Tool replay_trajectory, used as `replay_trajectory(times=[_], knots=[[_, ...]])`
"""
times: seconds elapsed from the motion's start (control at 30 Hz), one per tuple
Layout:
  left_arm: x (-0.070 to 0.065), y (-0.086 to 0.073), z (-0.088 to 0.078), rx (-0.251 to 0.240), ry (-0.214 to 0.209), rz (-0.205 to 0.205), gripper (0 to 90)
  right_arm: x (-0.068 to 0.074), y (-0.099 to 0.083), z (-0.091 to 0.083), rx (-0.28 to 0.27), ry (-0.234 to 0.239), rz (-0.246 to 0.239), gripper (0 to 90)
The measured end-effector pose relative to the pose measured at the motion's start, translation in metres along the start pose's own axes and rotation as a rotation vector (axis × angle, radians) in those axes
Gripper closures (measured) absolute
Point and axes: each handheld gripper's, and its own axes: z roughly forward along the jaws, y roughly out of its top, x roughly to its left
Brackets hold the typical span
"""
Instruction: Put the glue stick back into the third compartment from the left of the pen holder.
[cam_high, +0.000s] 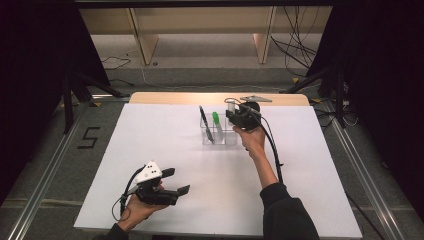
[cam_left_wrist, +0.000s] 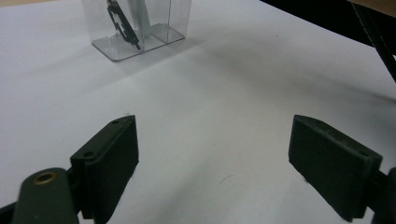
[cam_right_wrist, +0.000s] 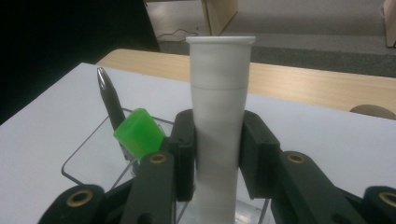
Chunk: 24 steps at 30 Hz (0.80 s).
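1. My right tool (cam_right_wrist: 218, 154) is clamped on a white tube (cam_right_wrist: 219, 121), matte and smooth, round in section, with a thin flared lip at the top and a faint seam ring below it. The tube stands upright between the two black pads.
2. In the high view, my right tool (cam_high: 239, 118) sits at the far side of the worktop (cam_high: 150, 140), right at the clear organizer (cam_high: 218, 134), with the white tube (cam_high: 230, 106) poking up above it.
3. That organizer is transparent plastic, boxy with rounded base corners and thin dividing walls; in the left gripper view the clear organizer (cam_left_wrist: 140, 23) shows a glossy base plate.
4. Standing in it: a black pen (cam_high: 205, 123), slim and leaning, and a green marker (cam_high: 216, 121). In the right gripper view, the black pen (cam_right_wrist: 110, 100) ends in a shiny pointed tip and the green marker (cam_right_wrist: 139, 133) shows a blocky, translucent bright-green cap.
5. My left tool (cam_high: 176, 181) is down at the near left, jaws spread wide, nothing between them. Its pads are matte black rectangular blocks with small screw holes, and a grey three-cornered plate rides on top.
6. The worktop is a flat, matte white sheet, with a pale wood edge along the far side.
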Motion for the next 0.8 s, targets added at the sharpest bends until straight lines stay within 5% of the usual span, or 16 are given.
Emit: replay_trajectory(times=[0.37, 0.5, 0.8], knots=[[0.000, 0.000, 0.000, 0.004, 0.000, 0.005, 15.8, -0.001, -0.002, 0.003, 0.015, -0.015, -0.004, 68.2], [0.000, 0.000, 0.000, 0.001, 0.000, 0.002, 15.8, -0.001, 0.000, -0.001, 0.008, -0.015, 0.016, 46.9], [0.000, 0.000, 0.001, 0.007, 0.003, 0.000, 15.8, 0.001, 0.006, -0.027, -0.010, 0.018, -0.008, 35.5]])
